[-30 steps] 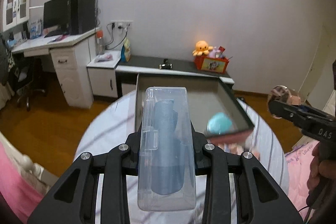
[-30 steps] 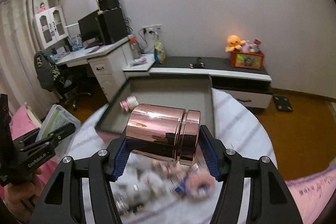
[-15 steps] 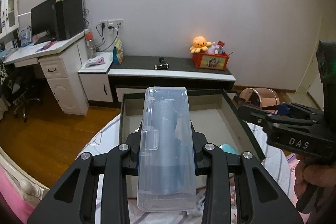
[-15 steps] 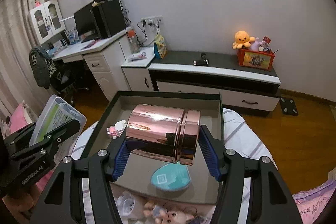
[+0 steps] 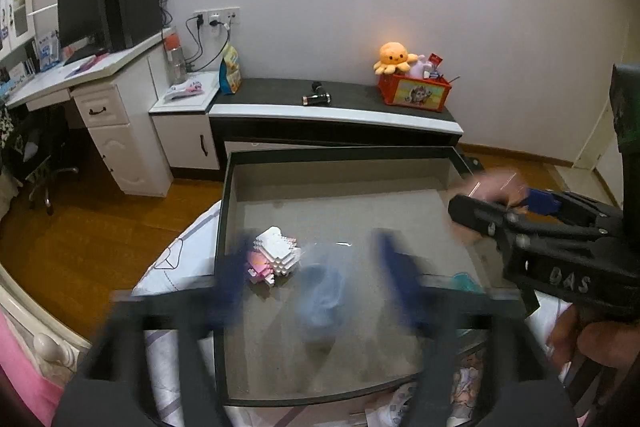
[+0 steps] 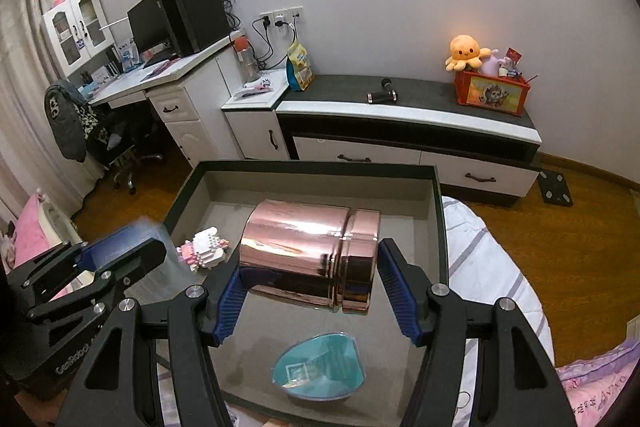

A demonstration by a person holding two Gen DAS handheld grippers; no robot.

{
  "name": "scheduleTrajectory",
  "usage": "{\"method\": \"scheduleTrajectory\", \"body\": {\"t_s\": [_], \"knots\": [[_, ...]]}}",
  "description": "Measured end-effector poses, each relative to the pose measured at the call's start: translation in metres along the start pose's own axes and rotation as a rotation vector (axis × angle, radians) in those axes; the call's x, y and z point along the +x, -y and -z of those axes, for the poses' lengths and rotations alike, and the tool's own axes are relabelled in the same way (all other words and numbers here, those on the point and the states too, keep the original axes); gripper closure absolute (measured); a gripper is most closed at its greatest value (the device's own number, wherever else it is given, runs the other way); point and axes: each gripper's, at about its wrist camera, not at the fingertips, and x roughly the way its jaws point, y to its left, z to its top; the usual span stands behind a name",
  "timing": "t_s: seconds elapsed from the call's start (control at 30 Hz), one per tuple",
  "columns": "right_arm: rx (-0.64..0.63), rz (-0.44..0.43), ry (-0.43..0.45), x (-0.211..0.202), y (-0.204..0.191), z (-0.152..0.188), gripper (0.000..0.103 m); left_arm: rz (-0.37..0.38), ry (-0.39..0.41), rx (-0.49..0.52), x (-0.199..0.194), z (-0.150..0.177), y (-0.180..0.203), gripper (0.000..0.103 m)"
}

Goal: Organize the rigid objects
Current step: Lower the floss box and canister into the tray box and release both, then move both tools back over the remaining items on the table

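A dark shallow tray lies on the round table. In it lie a pink-and-white block toy and a teal heart-shaped box. My left gripper is blurred and its fingers stand wide apart; the clear plastic case with a blue item shows as a blur between them, over the tray floor. My right gripper is shut on a shiny rose-gold cylinder tin, held sideways above the tray's middle.
A low black-and-white cabinet stands behind the table with an orange box of toys. A white desk with a monitor stands at the left. Small toys lie on the striped tablecloth at the tray's near edge.
My left gripper has opened and the clear case has dropped from its fingers toward the tray floor. My right gripper has carried the rose-gold tin further over the tray.
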Motion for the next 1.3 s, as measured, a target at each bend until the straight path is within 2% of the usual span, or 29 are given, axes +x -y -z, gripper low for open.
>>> {"method": "scheduleTrajectory", "body": {"t_s": [0.03,0.1,0.2,0.83,1.3], "knots": [[0.001,0.029,0.008,0.0,0.001,0.001,0.014,-0.003,0.012,-0.004,-0.002,0.001,-0.001,0.0],[0.004,0.04,0.009,-0.001,0.002,0.001,0.0,-0.012,0.036,-0.006,-0.008,0.002,-0.003,0.0],[0.014,0.069,0.031,-0.006,0.005,0.001,0.0,-0.023,0.057,-0.013,-0.017,0.004,-0.006,0.0],[0.02,0.079,0.062,-0.042,-0.007,0.011,0.0,-0.027,0.11,-0.025,-0.071,0.026,-0.011,0.0],[-0.004,0.112,0.148,-0.099,-0.018,0.035,0.0,-0.015,0.141,-0.04,-0.116,0.055,-0.011,0.0]]}}
